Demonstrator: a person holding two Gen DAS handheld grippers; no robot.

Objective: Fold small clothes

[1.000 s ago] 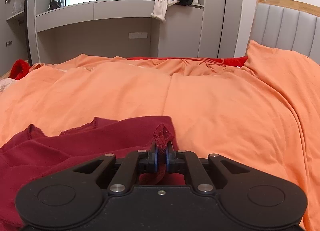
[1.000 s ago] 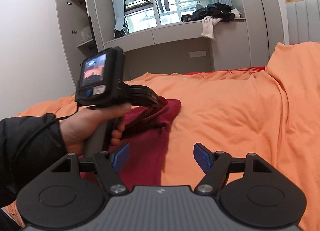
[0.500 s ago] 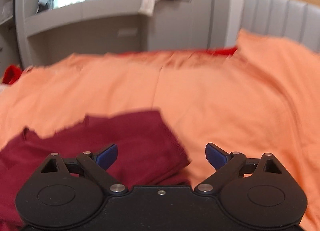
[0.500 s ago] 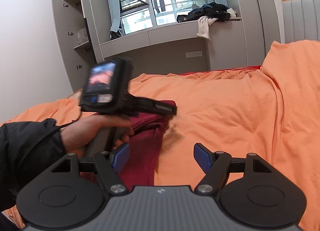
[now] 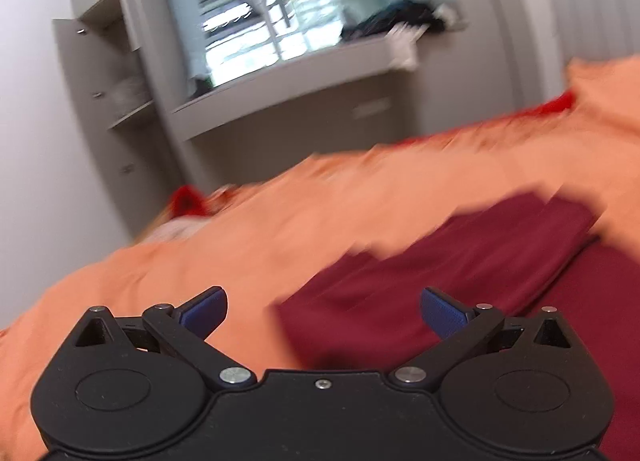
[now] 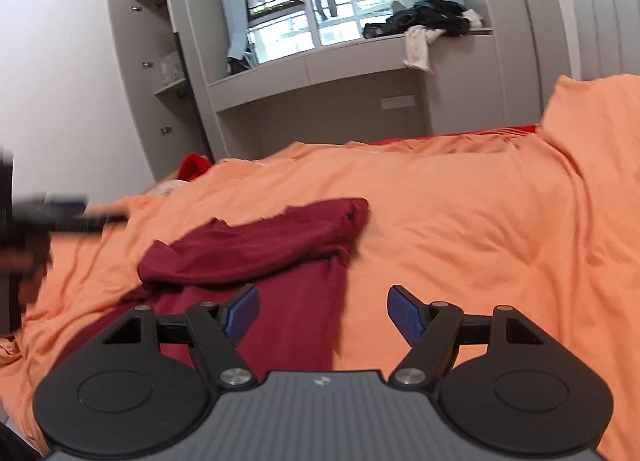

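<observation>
Left tool (image 5: 323, 311) has let go of the dark red garment (image 6: 256, 249) it pinched a second ago; its fingers now stand apart and it swings left. One fold lies done on the orange bed cover (image 6: 460, 221). Right tool (image 6: 323, 315) hovers, fingers apart, over the garment's edge. Nothing blocks either; a clothes pile (image 6: 428, 19) sits well apart on the window ledge.

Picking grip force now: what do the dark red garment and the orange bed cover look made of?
Dark red garment: soft, matte knit, probably cotton jersey; it slumps in limp folds. Orange bed cover: matte woven cloth, likely cotton; shallow creases, no sheen.
</observation>
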